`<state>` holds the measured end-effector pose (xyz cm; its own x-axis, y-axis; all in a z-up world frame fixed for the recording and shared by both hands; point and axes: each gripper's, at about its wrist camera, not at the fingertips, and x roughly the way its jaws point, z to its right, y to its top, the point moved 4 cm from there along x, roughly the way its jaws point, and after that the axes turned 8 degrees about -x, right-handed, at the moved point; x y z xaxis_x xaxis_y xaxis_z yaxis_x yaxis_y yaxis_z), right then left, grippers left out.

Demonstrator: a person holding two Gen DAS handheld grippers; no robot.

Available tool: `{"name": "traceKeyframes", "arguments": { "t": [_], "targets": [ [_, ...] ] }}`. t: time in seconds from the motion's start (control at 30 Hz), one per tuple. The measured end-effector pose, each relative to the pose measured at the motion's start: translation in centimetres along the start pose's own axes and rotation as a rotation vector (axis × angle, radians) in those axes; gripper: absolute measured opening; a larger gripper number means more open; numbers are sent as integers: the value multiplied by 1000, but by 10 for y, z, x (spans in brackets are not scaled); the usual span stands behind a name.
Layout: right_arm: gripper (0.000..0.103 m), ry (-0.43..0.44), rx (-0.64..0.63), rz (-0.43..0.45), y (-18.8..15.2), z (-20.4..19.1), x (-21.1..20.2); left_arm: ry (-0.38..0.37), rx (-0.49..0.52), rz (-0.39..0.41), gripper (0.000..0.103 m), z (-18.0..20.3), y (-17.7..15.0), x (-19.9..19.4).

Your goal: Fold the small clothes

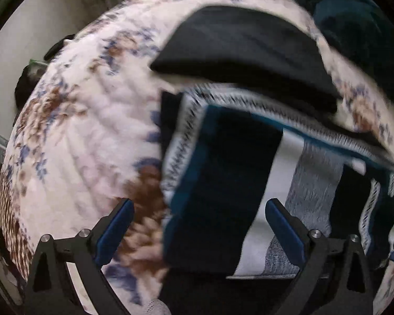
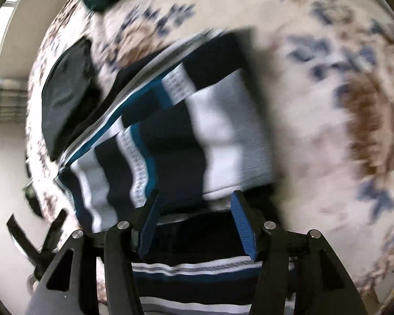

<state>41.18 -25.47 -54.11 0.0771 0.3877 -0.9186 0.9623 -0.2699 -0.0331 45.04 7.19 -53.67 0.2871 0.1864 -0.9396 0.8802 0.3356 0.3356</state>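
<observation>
A folded striped garment (image 1: 223, 183) in navy, white, grey and teal lies on the floral bedspread (image 1: 78, 144). My left gripper (image 1: 199, 202) hangs over its left part with the jaws wide apart; its right pad (image 1: 283, 228) is above the cloth and its left pad (image 1: 115, 231) above the bedspread. Nothing is pinched. In the right wrist view the same striped garment (image 2: 197, 120) shows a doubled-over fold. My right gripper (image 2: 195, 194) stands open at its near edge, pads apart and not pressing the cloth. Both views are blurred.
A folded black garment (image 1: 236, 52) lies just beyond the striped one, also seen as the black garment (image 2: 65, 92). A dark teal fabric heap (image 1: 354, 26) sits at the far corner. The bedspread edge (image 2: 39, 178) drops to a pale floor on the left.
</observation>
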Motion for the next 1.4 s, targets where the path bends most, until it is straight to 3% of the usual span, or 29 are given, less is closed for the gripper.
{"name": "traceKeyframes", "arguments": {
  "t": [0.03,0.07,0.1,0.13,0.2,0.27,0.43,0.57,0.67,0.83,1.0,1.1,1.2,1.3,1.37,1.4],
  "targets": [
    [57,-16,-30,-30,0,-4,16,27,17,-14,103,2,-4,9],
    [57,-77,-51,-47,0,-2,28,66,24,-41,103,-2,-10,21],
    [51,-200,-72,-57,-3,6,38,64,16,-68,103,-8,-14,28],
    [49,-238,-93,-78,-4,9,47,58,-1,-93,103,-15,-19,33],
    [49,-241,-96,-111,-11,11,49,42,-44,-134,103,-32,-27,35],
    [51,-241,-121,-155,-15,2,36,39,-57,-118,103,-41,-29,20],
    [58,-183,-307,-62,9,-54,-3,33,-102,-11,103,-41,-10,-7],
    [58,-237,-474,-108,49,-103,43,43,-179,-13,103,-46,32,20],
    [58,-269,-512,-175,73,-121,92,80,-202,-35,103,-57,61,48],
    [59,-354,-517,-113,89,-126,111,73,-219,-106,103,-74,86,91],
    [59,-357,-463,-62,80,-128,82,101,-165,-46,103,-77,80,54],
    [59,-322,-399,11,67,-117,34,88,-132,-11,103,-72,54,19],
    [59,-238,-174,-12,35,-72,7,58,-79,-35,103,-56,23,5],
    [58,-138,4,-63,7,-40,13,80,-8,-67,103,-37,8,20],
    [48,-94,103,-56,-2,-20,23,92,0,-92,103,-34,3,33],
    [32,-75,136,-47,-6,-14,29,98,0,-92,103,-34,1,34]
  ]
}}
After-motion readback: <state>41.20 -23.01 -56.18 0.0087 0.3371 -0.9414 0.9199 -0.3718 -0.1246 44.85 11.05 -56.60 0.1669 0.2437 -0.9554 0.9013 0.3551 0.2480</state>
